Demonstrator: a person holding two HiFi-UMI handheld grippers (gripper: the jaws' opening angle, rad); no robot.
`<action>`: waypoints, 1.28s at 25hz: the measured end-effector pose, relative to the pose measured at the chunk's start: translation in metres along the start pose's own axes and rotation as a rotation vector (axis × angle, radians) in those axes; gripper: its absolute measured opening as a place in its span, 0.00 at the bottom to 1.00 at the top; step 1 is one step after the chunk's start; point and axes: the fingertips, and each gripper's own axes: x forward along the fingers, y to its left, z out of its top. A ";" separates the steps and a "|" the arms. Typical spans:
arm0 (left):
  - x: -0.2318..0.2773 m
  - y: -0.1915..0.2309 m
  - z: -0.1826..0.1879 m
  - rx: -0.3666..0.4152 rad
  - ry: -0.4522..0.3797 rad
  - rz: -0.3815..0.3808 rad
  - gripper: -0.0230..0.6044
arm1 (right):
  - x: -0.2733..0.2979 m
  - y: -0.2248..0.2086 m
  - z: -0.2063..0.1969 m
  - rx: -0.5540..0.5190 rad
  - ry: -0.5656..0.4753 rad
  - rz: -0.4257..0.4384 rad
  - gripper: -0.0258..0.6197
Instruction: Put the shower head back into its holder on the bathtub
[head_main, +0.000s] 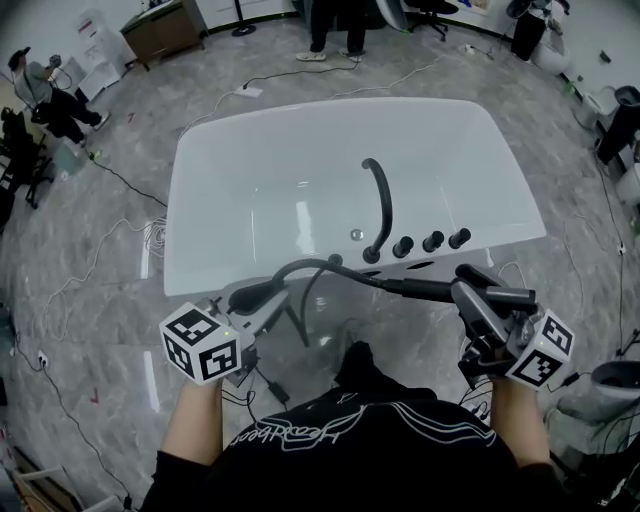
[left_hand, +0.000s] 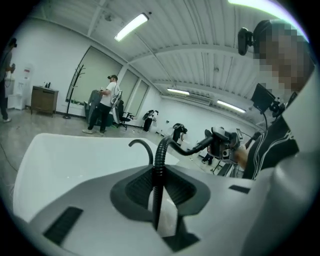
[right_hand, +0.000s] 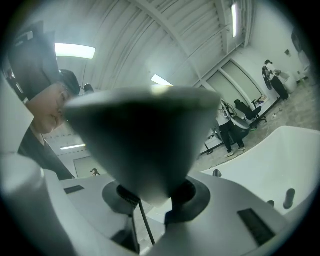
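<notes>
Left gripper (head_main: 245, 305): I see its jaws drawn in narrow, clamped on the black ribbed hose (head_main: 310, 265). In the left gripper view the hose (left_hand: 159, 165) rises straight up from between the pads.
Right gripper (head_main: 468, 295): I have it gripping the shower head (head_main: 430, 291). In the right gripper view its wide dark cone (right_hand: 145, 135) fills the space above the jaws, which stand fairly wide around its neck.
Shower head: held in the air on my side of the bathtub (head_main: 200, 150), just in front of the near rim and lying roughly level. I cannot pick out the holder.
Hose: it arches from the left gripper up and across to the shower head.
Bathtub: white, with a curved black spout (head_main: 383, 205) and a row of black knobs (head_main: 432, 241) on the near rim.
Surroundings: people stand on the grey marbled floor (head_main: 100, 260) beyond the tub.
</notes>
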 end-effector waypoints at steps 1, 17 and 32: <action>-0.004 0.001 0.007 0.024 -0.008 0.009 0.14 | 0.000 0.003 0.000 -0.002 -0.008 0.004 0.23; -0.038 0.001 0.144 0.309 -0.203 0.112 0.14 | 0.015 0.040 0.036 -0.041 -0.195 0.123 0.23; -0.006 0.009 0.246 0.431 -0.276 0.122 0.14 | 0.042 0.004 0.089 -0.062 -0.273 0.136 0.23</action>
